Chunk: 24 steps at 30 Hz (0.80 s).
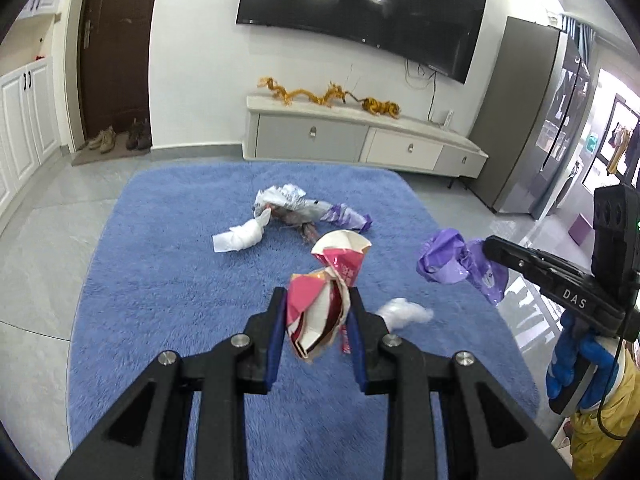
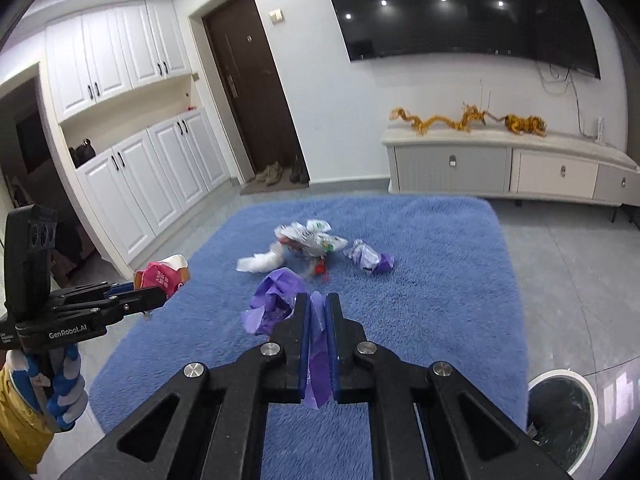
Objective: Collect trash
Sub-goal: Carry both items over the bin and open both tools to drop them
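My left gripper (image 1: 318,294) is shut on a crumpled pink-and-white snack wrapper (image 1: 320,312) and holds it above the blue rug (image 1: 160,280). My right gripper (image 2: 317,300) is shut on a purple plastic bag (image 2: 272,300), which hangs off to the left of its fingers. Each wrist view shows the other gripper at its edge: the right gripper (image 1: 490,246) with the purple bag (image 1: 444,264), and the left gripper (image 2: 160,296) with the pink wrapper (image 2: 164,276). On the rug lie a white tissue (image 1: 240,238), a silvery wrapper (image 1: 284,204), a purple-white wrapper (image 1: 348,218) and a white wad (image 1: 404,310).
A round white-rimmed bin (image 2: 558,375) with a dark liner stands on the tiled floor off the rug's near right corner. A low TV cabinet (image 1: 360,140) runs along the far wall, with a grey fridge (image 1: 520,120) to its right. White cupboards (image 2: 140,180) and shoes (image 1: 116,140) are on the left.
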Tool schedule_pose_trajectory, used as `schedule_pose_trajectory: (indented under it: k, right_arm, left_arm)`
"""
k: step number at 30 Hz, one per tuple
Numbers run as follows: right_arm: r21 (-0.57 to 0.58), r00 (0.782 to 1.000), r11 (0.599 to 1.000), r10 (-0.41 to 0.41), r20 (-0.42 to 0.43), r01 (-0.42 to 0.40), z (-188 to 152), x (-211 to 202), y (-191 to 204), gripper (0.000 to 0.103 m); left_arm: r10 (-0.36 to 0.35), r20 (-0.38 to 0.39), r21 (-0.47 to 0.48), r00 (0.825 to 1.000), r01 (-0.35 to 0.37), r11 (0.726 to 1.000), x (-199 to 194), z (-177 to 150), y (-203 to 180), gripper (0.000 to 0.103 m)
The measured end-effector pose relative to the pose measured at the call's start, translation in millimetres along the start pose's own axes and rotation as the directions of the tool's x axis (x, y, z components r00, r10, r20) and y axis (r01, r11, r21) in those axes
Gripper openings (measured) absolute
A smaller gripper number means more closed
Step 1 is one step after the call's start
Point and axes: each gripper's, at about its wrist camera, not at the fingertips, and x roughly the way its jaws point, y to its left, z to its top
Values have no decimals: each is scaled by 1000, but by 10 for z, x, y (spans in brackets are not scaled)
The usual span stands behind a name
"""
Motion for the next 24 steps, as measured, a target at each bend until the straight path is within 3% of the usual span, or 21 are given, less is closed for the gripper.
schedule_pose_trajectory:
  k: [6, 14, 24]
  right_arm:
    - [6, 998, 1000, -12, 62, 12, -75, -395, -43, 8]
    - [118, 983, 987, -126, 135, 111, -203, -900, -721, 8]
    - [278, 934, 907, -350, 76, 317, -658, -1367, -1933, 8]
  left_arm:
    - [-28, 20, 36, 999, 27, 999, -184, 21, -321, 27]
    - [-138, -37, 159, 990, 142, 977, 165, 197, -1203, 27]
    - [-275, -211, 251, 938, 323, 912, 1158, 208, -2673, 27]
